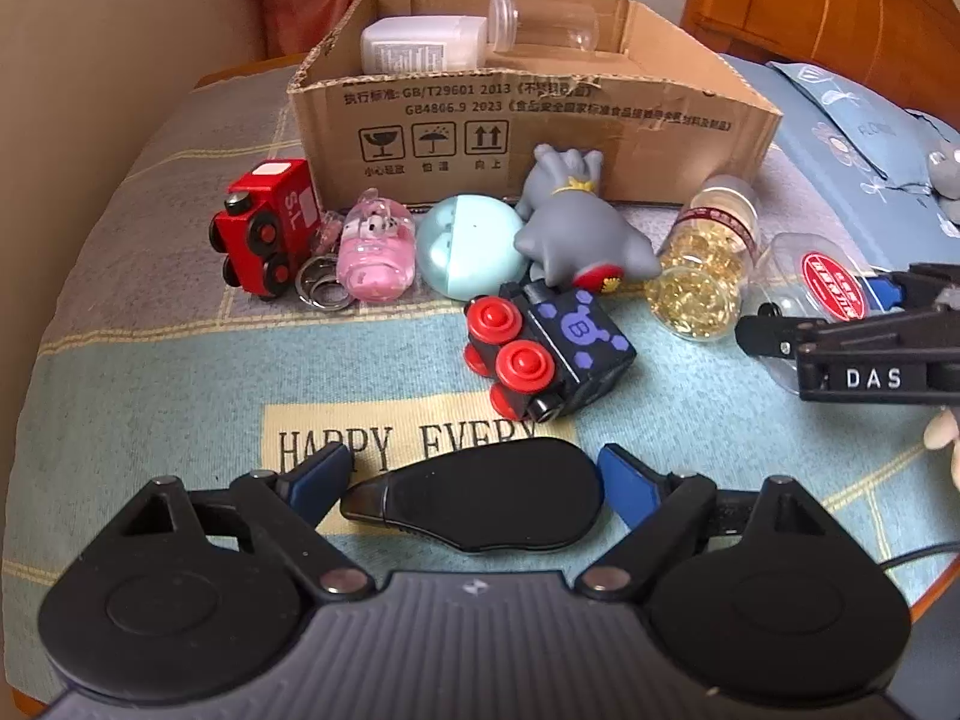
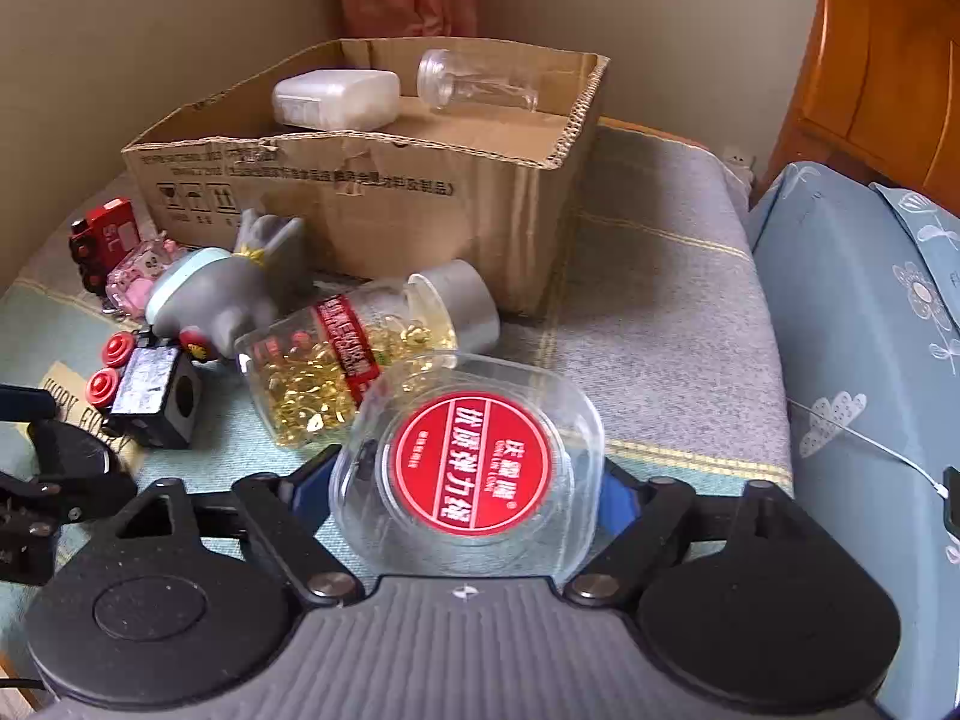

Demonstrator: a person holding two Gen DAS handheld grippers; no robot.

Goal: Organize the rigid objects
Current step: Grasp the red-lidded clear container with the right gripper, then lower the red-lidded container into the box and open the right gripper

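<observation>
My left gripper (image 1: 477, 480) is open, its blue pads on either side of a flat black teardrop-shaped object (image 1: 480, 495) lying on the cloth, not touching it. My right gripper (image 2: 468, 480) is shut on a clear plastic container with a red round label (image 2: 471, 462), also seen in the left wrist view (image 1: 831, 282). A cardboard box (image 1: 660, 138) at the back holds a white bottle (image 1: 420, 45) and a clear jar (image 1: 540, 24). In front lie a black toy train (image 1: 552, 348), a grey figurine (image 1: 576, 222) and a bottle of gold capsules (image 1: 708, 264).
A red toy train (image 1: 270, 228), a pink keychain charm (image 1: 375, 252) and a pale blue round case (image 1: 468, 246) lie left of the figurine. A blue pillow (image 2: 870, 330) lies right. A wooden headboard (image 2: 888, 60) stands behind it.
</observation>
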